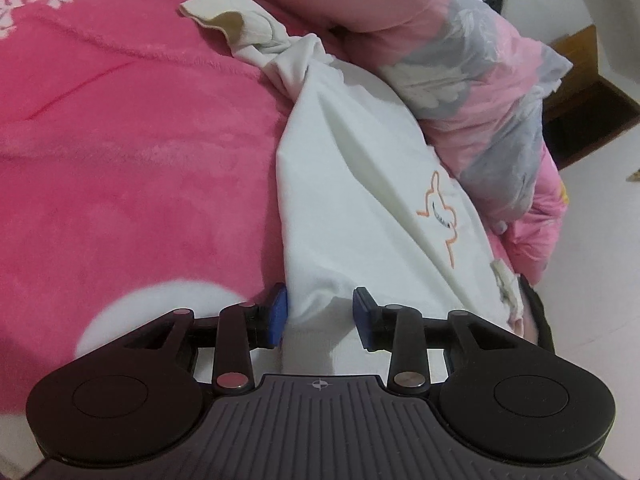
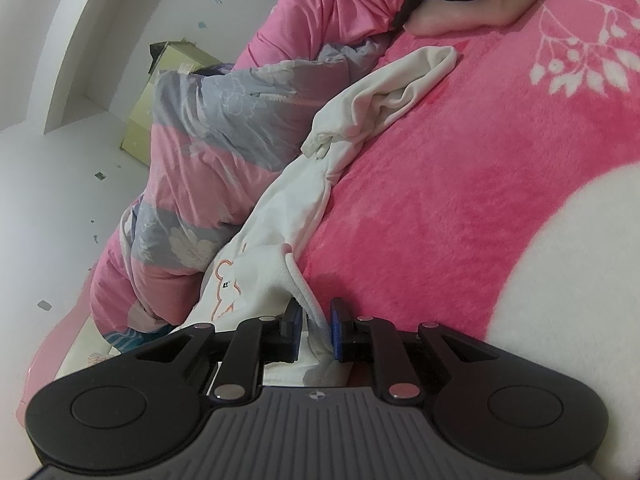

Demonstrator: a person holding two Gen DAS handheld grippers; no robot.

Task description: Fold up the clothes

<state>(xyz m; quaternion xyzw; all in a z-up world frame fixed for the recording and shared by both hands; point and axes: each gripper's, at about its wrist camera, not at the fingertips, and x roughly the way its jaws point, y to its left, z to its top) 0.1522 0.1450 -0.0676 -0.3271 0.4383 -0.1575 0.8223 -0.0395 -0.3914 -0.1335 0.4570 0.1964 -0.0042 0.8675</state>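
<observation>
The left gripper (image 1: 320, 318) stands spread around a fold of the white garment (image 1: 360, 184), its blue pads not pressing the cloth, while the right gripper (image 2: 315, 330) pinches a hem of the same garment (image 2: 280, 248). The garment lies strung along the edge of the pink blanket (image 1: 132, 152), one sleeve twisted and bunched. With one end loose, the cloth could sag or slide toward the floor (the twist would then fold in crooked). A heaped pink-and-grey quilt (image 1: 472, 92) crowds the garment's far side, and a person's bare foot (image 2: 460, 16) rests on the blanket beyond.
</observation>
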